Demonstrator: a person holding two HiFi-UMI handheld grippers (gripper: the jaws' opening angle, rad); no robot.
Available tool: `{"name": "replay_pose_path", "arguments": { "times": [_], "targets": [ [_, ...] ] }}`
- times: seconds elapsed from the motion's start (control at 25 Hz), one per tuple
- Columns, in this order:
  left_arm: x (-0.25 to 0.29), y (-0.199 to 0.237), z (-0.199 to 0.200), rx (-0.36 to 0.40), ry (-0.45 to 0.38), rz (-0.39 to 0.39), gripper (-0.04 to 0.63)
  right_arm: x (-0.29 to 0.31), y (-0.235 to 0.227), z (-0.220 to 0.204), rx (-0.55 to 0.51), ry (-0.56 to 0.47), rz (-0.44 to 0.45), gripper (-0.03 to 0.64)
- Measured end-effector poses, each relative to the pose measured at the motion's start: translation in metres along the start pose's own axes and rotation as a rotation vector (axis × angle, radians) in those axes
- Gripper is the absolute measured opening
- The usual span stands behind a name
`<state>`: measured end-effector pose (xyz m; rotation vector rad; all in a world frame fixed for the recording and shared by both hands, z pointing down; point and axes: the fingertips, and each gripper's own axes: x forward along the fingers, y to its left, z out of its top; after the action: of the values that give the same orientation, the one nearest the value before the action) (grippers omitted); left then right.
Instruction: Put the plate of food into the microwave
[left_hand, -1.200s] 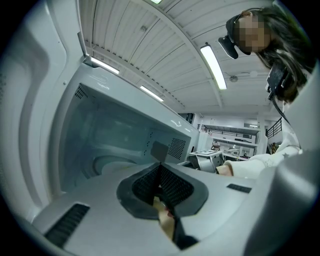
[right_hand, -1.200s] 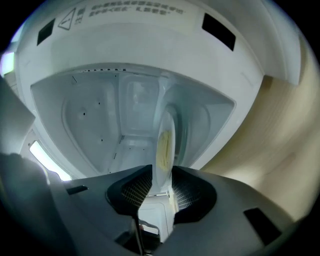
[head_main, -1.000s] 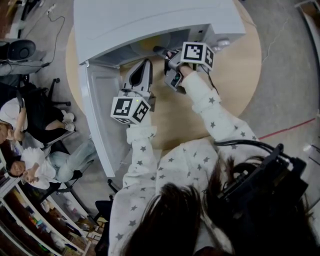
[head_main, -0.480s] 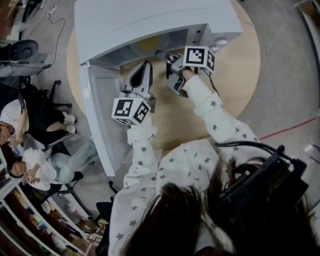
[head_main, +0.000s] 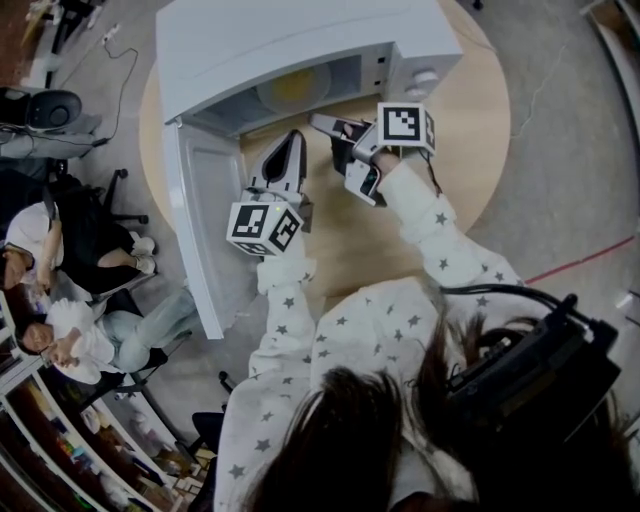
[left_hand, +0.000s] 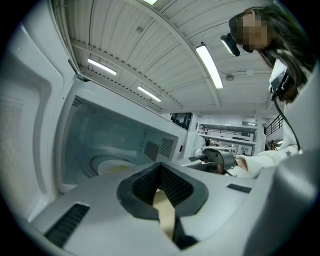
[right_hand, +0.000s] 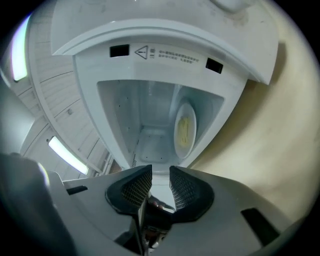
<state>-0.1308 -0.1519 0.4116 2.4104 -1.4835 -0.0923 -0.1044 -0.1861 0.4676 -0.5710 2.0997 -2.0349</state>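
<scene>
So the plate (head_main: 295, 85) with the yellow food on it is sitting inside the microwave (head_main: 300, 35), on the cavity floor. It's lying straight ahead of both grippers and neither one is touching it. In the right gripper view it's showing just past the jaws and a bit to their right, deep in the box.

The right gripper (head_main: 320, 123) is hovering just outside the opening, over the desk (head_main: 460, 130). Its jaws are standing a little apart with nothing between them, only the microwave's inside showing through the gap.

The left gripper (head_main: 293, 138) is hanging right beside it, on its left, also pointing at the opening. Its jaws are pressing together at the tips and aren't pinching anything. A sliver of tan desk is peeking through lower down between the pads.

The door (head_main: 200, 210) is standing wide open, swinging out on the left gripper's left side and running back past it toward the person.

Both arms are wearing white sleeves (head_main: 440, 235) with little stars. A couple of people (head_main: 60, 300) are sitting on chairs well off to the left gripper's side, past the door.
</scene>
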Motion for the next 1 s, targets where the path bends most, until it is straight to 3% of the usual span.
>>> {"name": "replay_pose_path", "arguments": {
  "times": [0.28, 0.36, 1.0],
  "targets": [
    [-0.019, -0.021, 0.010, 0.023, -0.017, -0.006, 0.002, -0.032, 0.037, -0.020, -0.048, 0.021, 0.111, 0.115],
    [-0.024, -0.026, 0.014, 0.028, -0.024, -0.010, 0.002, -0.037, 0.044, -0.023, -0.057, 0.023, 0.133, 0.063],
    [-0.059, -0.079, 0.043, 0.086, -0.061, -0.047, 0.002, -0.077, 0.083, -0.054, -0.095, 0.070, 0.263, 0.006]
  ]
}}
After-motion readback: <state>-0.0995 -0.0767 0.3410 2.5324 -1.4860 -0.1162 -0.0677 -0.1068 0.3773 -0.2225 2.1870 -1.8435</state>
